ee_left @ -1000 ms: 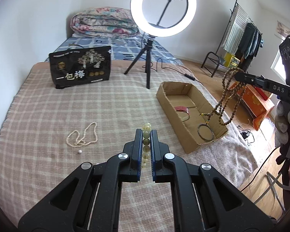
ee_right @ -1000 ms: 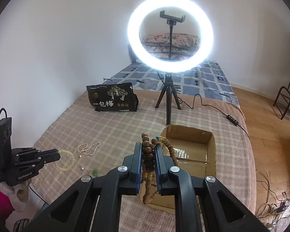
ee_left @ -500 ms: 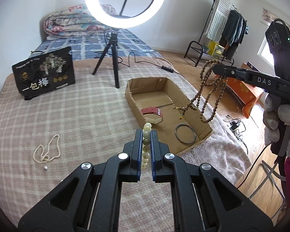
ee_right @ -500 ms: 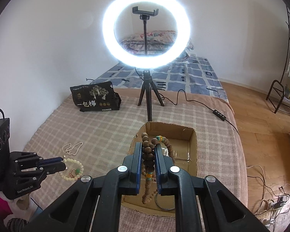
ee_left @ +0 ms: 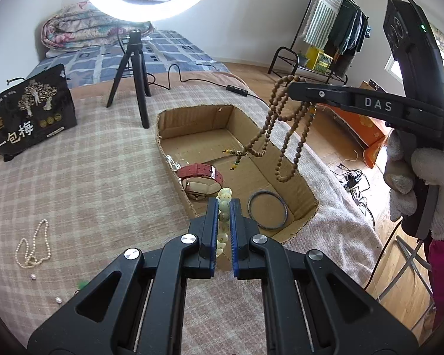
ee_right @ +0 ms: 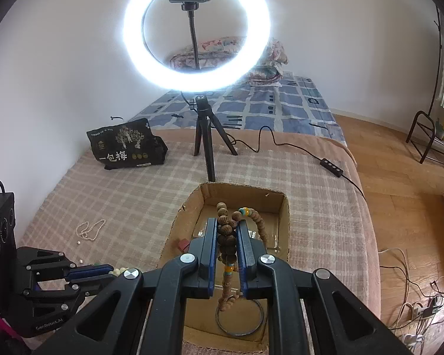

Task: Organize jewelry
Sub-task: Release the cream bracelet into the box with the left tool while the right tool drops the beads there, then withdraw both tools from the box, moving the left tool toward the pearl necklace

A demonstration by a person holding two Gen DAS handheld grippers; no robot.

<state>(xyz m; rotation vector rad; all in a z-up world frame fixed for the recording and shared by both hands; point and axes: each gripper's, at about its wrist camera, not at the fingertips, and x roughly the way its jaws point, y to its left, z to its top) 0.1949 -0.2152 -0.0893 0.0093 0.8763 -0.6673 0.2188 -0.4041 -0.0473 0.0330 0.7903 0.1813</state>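
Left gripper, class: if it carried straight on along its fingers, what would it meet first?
Probably the near wall of the cardboard box, then the red watch just inside. The left gripper is shut on the pale bead bracelet; depth is uncertain.

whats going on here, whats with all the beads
A person is sorting jewelry into an open cardboard box on a checked blanket. The right tool is shut on a long brown wooden bead necklace, which hangs over the box. The left tool is shut on a pale cream bead bracelet near the box's edge. A red-strapped watch and a thin dark metal bangle lie inside. A white pearl necklace lies on the blanket.
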